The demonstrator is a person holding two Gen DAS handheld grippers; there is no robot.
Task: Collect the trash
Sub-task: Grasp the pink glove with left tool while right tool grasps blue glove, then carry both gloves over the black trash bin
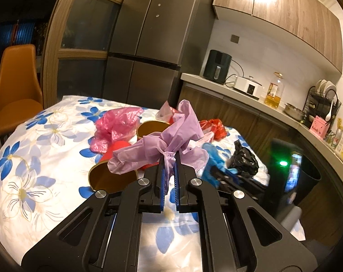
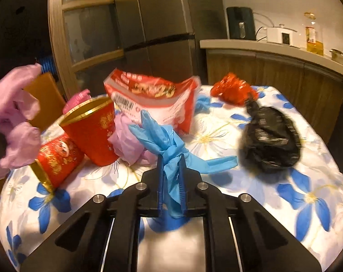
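My left gripper is shut on a knotted lilac plastic bag, held above the flowered tablecloth. In the right wrist view the same lilac bag hangs at the far left. My right gripper is shut on a knotted blue plastic glove that spreads past its tips. Around it lie two red paper cups with gold rims, a second lilac wad, a red-and-white snack packet, a red wrapper and a black bag.
A pink bag lies behind the cups. A dark bin stands to the right of the table under the counter. An orange chair stands at the table's far left, and a tall fridge rises behind it.
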